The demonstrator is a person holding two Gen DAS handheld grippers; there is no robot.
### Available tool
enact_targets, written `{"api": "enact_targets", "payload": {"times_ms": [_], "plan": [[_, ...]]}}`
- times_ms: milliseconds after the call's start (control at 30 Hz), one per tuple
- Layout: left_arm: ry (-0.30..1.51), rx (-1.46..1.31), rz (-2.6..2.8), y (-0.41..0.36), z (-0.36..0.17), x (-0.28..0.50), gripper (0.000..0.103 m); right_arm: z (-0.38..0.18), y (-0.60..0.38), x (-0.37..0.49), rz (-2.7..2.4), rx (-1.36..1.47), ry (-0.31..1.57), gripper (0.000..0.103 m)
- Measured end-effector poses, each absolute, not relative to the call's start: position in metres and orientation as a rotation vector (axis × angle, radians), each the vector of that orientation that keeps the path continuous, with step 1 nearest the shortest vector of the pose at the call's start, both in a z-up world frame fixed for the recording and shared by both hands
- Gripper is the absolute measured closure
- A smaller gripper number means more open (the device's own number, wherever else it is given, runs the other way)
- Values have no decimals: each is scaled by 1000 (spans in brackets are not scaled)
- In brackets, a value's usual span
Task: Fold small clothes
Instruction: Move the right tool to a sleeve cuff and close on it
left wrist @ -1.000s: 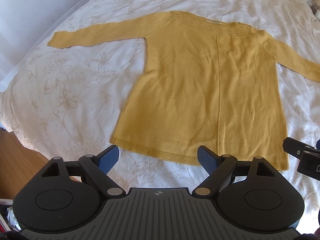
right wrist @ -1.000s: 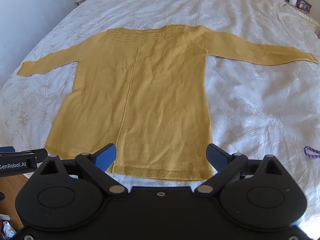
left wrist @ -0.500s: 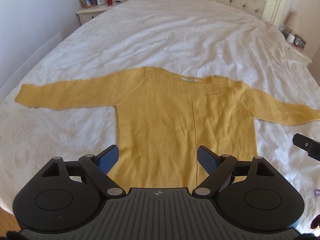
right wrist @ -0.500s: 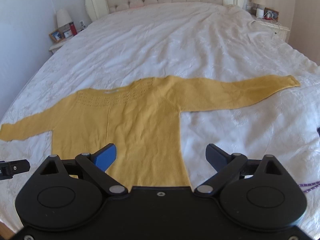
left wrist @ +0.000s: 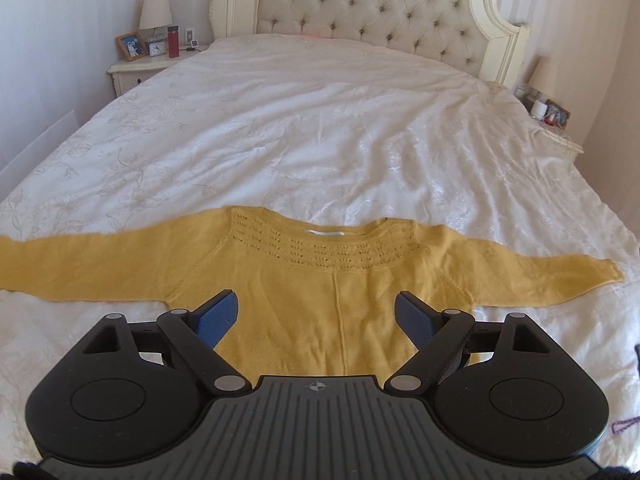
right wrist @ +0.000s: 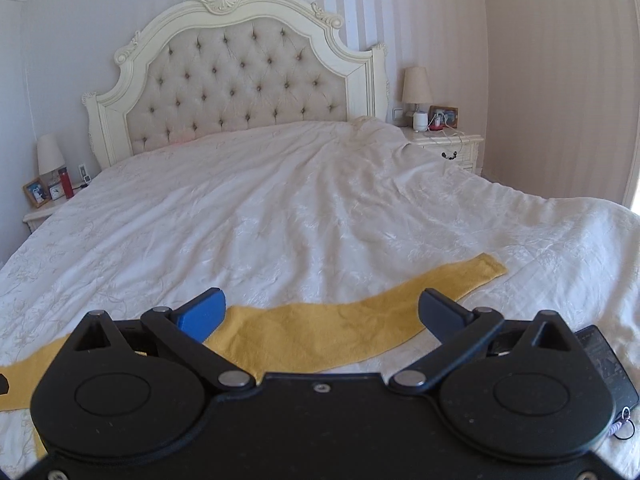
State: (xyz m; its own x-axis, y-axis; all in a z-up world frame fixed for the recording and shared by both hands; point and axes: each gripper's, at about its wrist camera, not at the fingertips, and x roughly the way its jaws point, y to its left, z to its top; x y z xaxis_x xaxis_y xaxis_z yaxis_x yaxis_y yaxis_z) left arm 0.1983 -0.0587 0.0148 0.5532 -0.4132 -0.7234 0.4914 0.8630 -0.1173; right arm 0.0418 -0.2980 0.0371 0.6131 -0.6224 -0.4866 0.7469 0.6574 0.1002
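A mustard yellow knit sweater (left wrist: pixel 320 300) lies flat on the white bedspread (left wrist: pixel 320 128), neck toward the headboard, both sleeves spread sideways. My left gripper (left wrist: pixel 317 316) is open and empty, held above the sweater's body. My right gripper (right wrist: pixel 320 312) is open and empty, over the sweater's right sleeve (right wrist: pixel 360 328), whose cuff reaches to the right. The sweater's lower part is hidden behind both grippers.
A tufted cream headboard (right wrist: pixel 240 80) stands at the far end. Nightstands with lamps flank the bed, one on the left (left wrist: pixel 140 68) and one on the right (right wrist: pixel 444 140). A dark phone (right wrist: pixel 604 356) and a purple cord (left wrist: pixel 624 426) lie on the bed at the right.
Both grippers have tilted up and drawn back toward the foot of the bed, so the sweater has dropped low in both views and the headboard shows. Both stayed open.
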Motion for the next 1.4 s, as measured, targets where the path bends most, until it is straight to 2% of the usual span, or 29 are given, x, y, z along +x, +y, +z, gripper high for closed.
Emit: {"api": "enact_targets", "payload": {"times_ms": [167,333,467,600,633,733,967,1100,1300,1367,1400], "plan": [[937,93,-539,-75,9,189,18,24,-331,44,-749,249,505,1],[957,93,-475,-90,9,170,18,-5,-385,45,-710,292,657,2],[968,84,-442,-104,11,158,18,-24,-436,37,-703,331,748,9],[976,84,-399,-118,13,147,22,-34,-497,31,-696,375,825,24],[984,81,-394,-121,13,145,26,-35,-511,29,-700,386,833,27],[1011,78,-377,-128,12,139,33,-41,-558,24,-739,411,847,27],[1060,91,-346,-140,6,126,33,-67,-632,18,-766,525,894,29],[1077,99,-329,-144,5,124,33,-91,-647,14,-748,637,921,37],[1095,106,-303,-144,3,124,33,-102,-649,6,-728,686,869,37],[1113,101,-296,-142,0,125,33,-103,-649,2,-715,697,858,41],[1122,98,-294,-141,-1,126,33,-103,-651,2,-708,701,861,49]]}}
